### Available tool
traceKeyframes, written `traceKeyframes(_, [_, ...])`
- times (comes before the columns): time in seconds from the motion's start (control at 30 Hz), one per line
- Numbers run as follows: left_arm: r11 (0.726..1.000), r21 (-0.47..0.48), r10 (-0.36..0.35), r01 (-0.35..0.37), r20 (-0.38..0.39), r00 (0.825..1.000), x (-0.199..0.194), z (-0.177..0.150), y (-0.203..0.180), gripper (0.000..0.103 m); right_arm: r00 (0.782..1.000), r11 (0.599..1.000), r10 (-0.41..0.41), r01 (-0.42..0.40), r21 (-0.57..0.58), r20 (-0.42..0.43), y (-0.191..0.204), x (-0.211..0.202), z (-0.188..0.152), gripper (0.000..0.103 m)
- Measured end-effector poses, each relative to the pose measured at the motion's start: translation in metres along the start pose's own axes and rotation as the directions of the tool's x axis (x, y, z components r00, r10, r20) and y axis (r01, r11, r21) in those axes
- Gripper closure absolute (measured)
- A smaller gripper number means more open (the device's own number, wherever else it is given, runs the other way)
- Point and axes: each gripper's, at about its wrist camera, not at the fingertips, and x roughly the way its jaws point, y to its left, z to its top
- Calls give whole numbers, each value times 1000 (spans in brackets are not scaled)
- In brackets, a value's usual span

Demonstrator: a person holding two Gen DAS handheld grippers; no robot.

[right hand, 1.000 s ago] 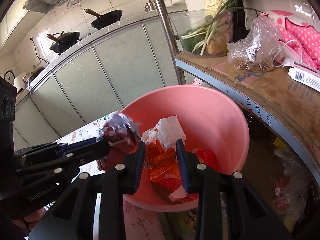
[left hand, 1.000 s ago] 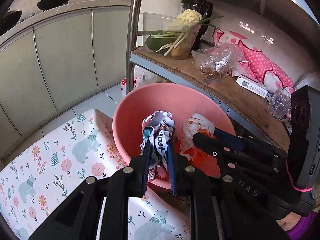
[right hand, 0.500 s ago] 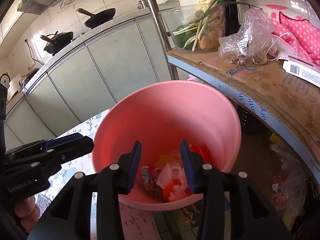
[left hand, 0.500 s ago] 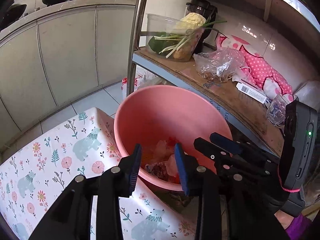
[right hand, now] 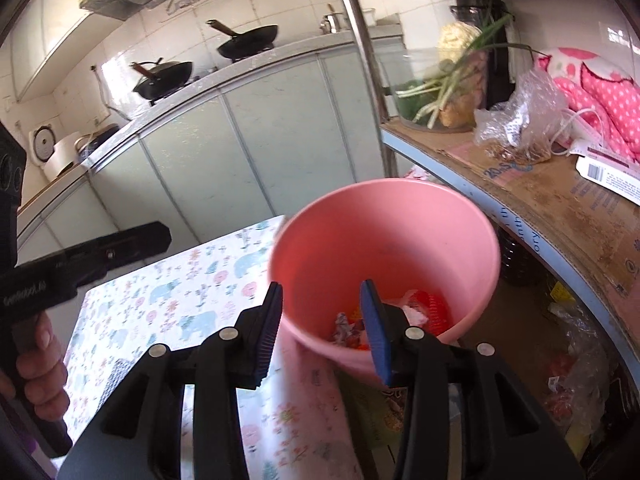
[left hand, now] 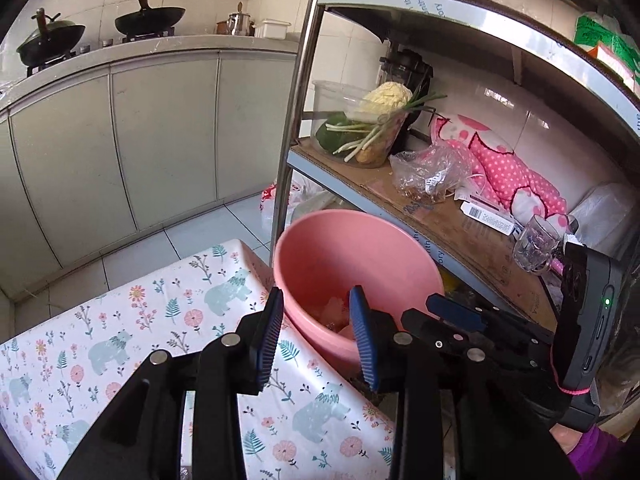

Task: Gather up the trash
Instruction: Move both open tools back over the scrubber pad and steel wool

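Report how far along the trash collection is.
Done: crumpled wrappers lie in the bottom of the pink bucket. In hand: nothing; the left gripper and right gripper are both open and empty above it. Left: no loose trash shows on the floral tablecloth.

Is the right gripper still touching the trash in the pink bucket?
Apart. The right wrist view shows the right gripper open and empty above the pink bucket, with the trash lying at its bottom.
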Motion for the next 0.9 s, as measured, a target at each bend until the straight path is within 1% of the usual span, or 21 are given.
traceKeyframes(0.1, [999,-13,32,-31,32,999,-29,-7,13,69,999,998,52,-52,-35,-8,18,-12,-6,62])
traceKeyframes(0.2, [996,-29,84,-83,59,995,-58,-19,28,69,995,992,94,-96,-77,-27,37,-21,-13,62])
traceKeyframes(0.33, [987,-53,154,-150,74,985,-95,-42,51,69,982,977,170,-179,-114,-88,61,-25,-26,62])
traceKeyframes(0.4, [980,-84,186,-181,64,980,-109,-56,65,68,970,967,205,-222,-129,-131,74,-23,-35,62])
traceKeyframes(0.47, [972,-120,208,-202,41,977,-120,-72,78,65,958,956,231,-256,-143,-168,86,-21,-44,62])
traceKeyframes(0.6, [956,-162,244,-246,-34,969,-131,-109,99,64,935,932,265,-311,-185,-238,108,-17,-62,62])
traceKeyframes(0.67, [955,-163,240,-249,-75,968,-133,-126,104,64,923,923,278,-333,-193,-267,116,-15,-68,62])
traceKeyframes(0.7, [959,-152,225,-237,-93,970,-133,-133,103,64,917,919,280,-341,-197,-282,120,-14,-71,62])
traceKeyframes(0.8, [981,-78,164,-176,-140,976,-136,-154,96,64,908,912,283,-355,-208,-308,125,-12,-76,62])
traceKeyframes(0.9, [992,-21,122,-128,-188,975,-133,-172,85,64,901,912,286,-360,-196,-327,126,-8,-79,62])
